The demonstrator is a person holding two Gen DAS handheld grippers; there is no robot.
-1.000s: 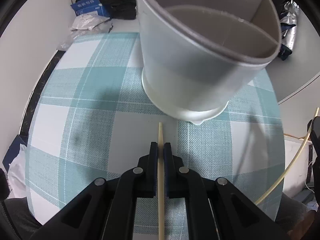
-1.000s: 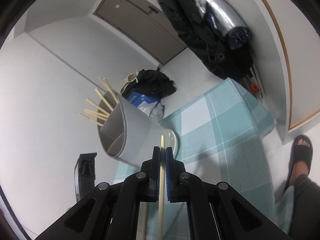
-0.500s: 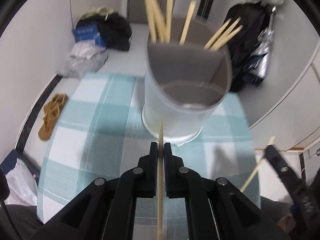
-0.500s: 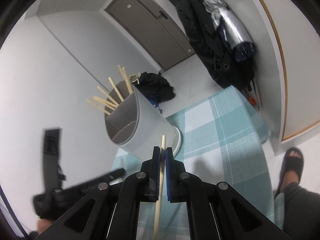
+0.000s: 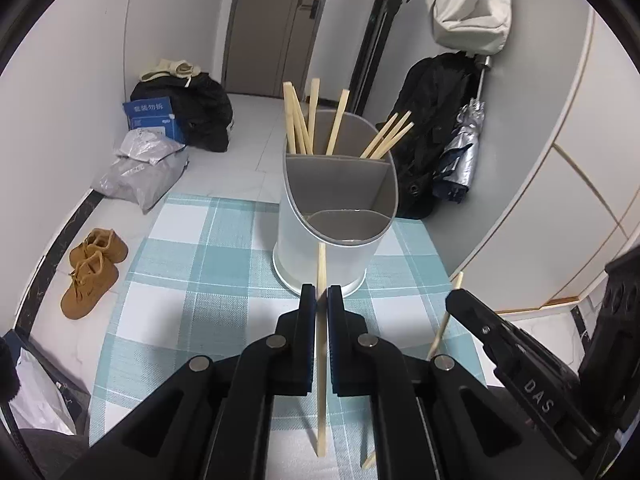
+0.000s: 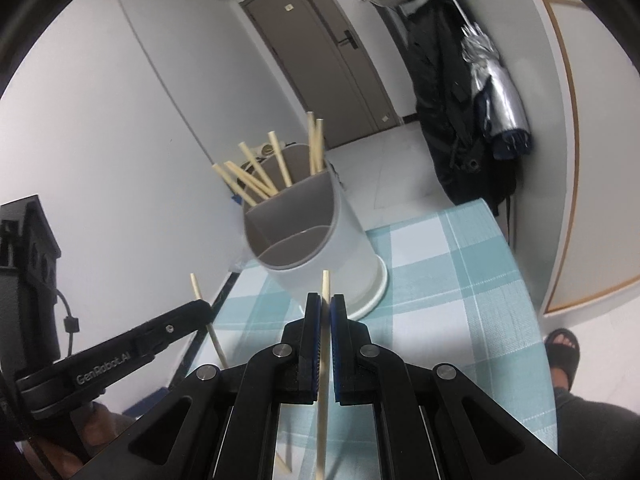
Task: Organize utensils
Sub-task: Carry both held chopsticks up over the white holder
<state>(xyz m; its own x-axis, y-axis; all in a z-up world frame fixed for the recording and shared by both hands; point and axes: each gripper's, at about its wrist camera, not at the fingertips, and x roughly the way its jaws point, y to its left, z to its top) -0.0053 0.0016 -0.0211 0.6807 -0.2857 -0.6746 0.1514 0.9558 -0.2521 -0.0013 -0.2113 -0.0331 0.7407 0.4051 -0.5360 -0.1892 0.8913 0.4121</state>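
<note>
- While clamped between the narrow black jaws of the left gripper (image 5: pixel 321 294), pale wooden chopstick (image 5: pixel 321 360) running straight along the finger line, upper tip lying over the front wall of the white oval plastic utensil holder with grey divided interior (image 5: pixel 320 256).
- Holder standing upright on the teal-and-white checked tablecloth (image 5: pixel 192 280), near the cloth's far edge.
- Back compartments of the holder filled with a cluster of light wooden chopsticks (image 5: pixel 304 120), leaning in different directions; front compartment showing only its grey floor.
- Right gripper (image 6: pixel 326 304) likewise shut on a second thin wooden chopstick (image 6: pixel 325 360), tip just before the holder's base in the right wrist view.
- Seen from the left wrist, right gripper (image 5: pixel 454 296) coming in from the right of the holder, lower than its rim, its stick (image 5: pixel 446 320) slanting up past the finger.
- Seen from the right wrist, left gripper (image 6: pixel 200 306) lying left of the holder, its stick (image 6: pixel 206 320) poking up above the black finger.
- Both held sticks apart from the holder, neither inside any compartment.
- Left of the holder, on the floor beside the cloth: pair of tan suede shoes (image 5: pixel 92 272).
- Beyond the holder, on the pale floor: grey plastic mailing bags (image 5: pixel 140 172), blue printed box (image 5: pixel 150 118), black heap of clothing (image 5: pixel 192 112).
- Right of the holder: black coat (image 5: pixel 432 120) and folded silver umbrella (image 5: pixel 464 152) against the wall.
- Sandalled foot (image 6: pixel 562 350) right of the cloth's edge in the right wrist view.
</note>
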